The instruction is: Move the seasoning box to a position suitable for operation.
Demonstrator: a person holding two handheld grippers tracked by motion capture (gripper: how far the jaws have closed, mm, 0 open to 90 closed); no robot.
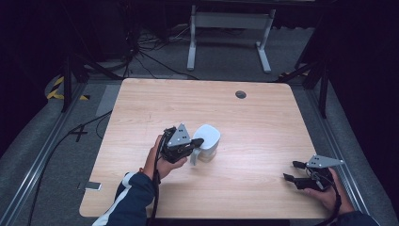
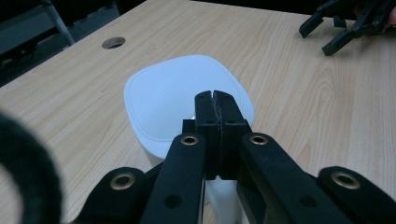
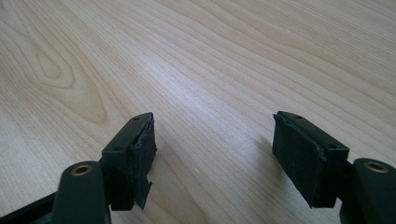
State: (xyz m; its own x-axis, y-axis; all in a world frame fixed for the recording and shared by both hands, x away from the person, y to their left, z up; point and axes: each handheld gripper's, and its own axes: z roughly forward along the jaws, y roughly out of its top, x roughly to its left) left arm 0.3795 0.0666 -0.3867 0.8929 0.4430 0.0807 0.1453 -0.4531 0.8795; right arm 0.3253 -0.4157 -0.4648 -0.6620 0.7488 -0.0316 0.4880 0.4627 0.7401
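A white jug (image 1: 209, 136) with a flat lid and a side handle (image 1: 194, 157) stands near the middle of the wooden table (image 1: 188, 103). My left gripper (image 1: 200, 141) reaches over the jug's near edge from the left. In the left gripper view its jaws (image 2: 215, 95) are pressed together above the lid (image 2: 173, 98), with the white handle (image 2: 219, 200) showing beneath them. My right gripper (image 1: 290, 170) rests low at the table's right front, open, pointing left. Bare wood lies between its pads (image 3: 212, 135). It also appears far off (image 2: 336, 28).
A round cable hole (image 1: 241, 94) sits in the tabletop near the far edge. Beyond the table stand a white frame's legs (image 1: 226, 28) and loose cables (image 1: 150, 52) on the grey floor. A small flat object (image 1: 92, 186) lies on the floor at the left front.
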